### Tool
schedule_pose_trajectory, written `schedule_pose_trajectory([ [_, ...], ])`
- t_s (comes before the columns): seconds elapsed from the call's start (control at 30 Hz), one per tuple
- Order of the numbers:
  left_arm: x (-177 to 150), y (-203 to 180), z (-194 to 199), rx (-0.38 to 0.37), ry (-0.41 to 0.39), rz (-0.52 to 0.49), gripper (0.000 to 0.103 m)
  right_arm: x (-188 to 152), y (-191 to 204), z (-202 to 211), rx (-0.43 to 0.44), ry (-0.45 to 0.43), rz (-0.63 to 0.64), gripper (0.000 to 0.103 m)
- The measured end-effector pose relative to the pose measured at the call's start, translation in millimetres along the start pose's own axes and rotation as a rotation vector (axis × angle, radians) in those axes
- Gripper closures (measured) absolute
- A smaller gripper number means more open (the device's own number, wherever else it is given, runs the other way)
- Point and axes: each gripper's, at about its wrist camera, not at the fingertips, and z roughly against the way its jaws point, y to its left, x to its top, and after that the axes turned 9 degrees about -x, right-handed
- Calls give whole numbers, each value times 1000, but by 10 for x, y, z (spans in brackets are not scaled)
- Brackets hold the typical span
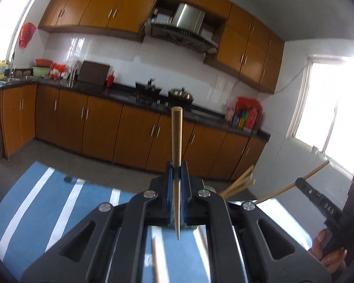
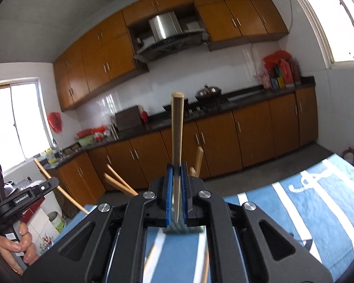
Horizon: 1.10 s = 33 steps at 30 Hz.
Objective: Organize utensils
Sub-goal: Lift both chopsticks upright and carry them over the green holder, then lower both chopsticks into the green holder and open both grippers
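Left gripper: black body, blue pads, pale tan wooden chopstick between them. Right gripper: same black/blue, same tan on the second chopstick. Below both tools: blue cloth with white stripes and a white line drawing. Ahead of the tools: orange-brown cabinets with silver handles, black countertop, glossy white wall tiles, steel-grey range hood. Red bags on the counter, one red bag on the wall.
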Motion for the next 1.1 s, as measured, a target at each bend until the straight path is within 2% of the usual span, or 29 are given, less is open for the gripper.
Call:
schedule_pose_trajectory([
  [0.1, 193, -173, -69, -6, -85, -3, 96, 132, 122, -88, -2, -45, 12, 96],
  [0.2, 329, -330, -220, 19, -164, -27, 96, 200, 178, -253, -12, -51, 25, 96],
  [0.3, 370, -399, -432, 40, -189, -37, 96, 202, 220, -451, -27, -39, 49, 96],
  [0.43, 282, -376, -860, 60, -146, -25, 96, 105, 231, -759, -51, 16, 77, 96],
  [0.6, 109, -213, -1187, 90, -93, -9, 96, -26, 219, -1014, -55, 93, 77, 96],
  [0.73, -2, -138, -1300, 96, -59, -7, 96, -115, 170, -1171, -52, 144, 65, 96],
  [1.1, -97, -88, -1419, 100, 7, -22, 96, -108, 220, -1221, -35, 153, 52, 96],
])
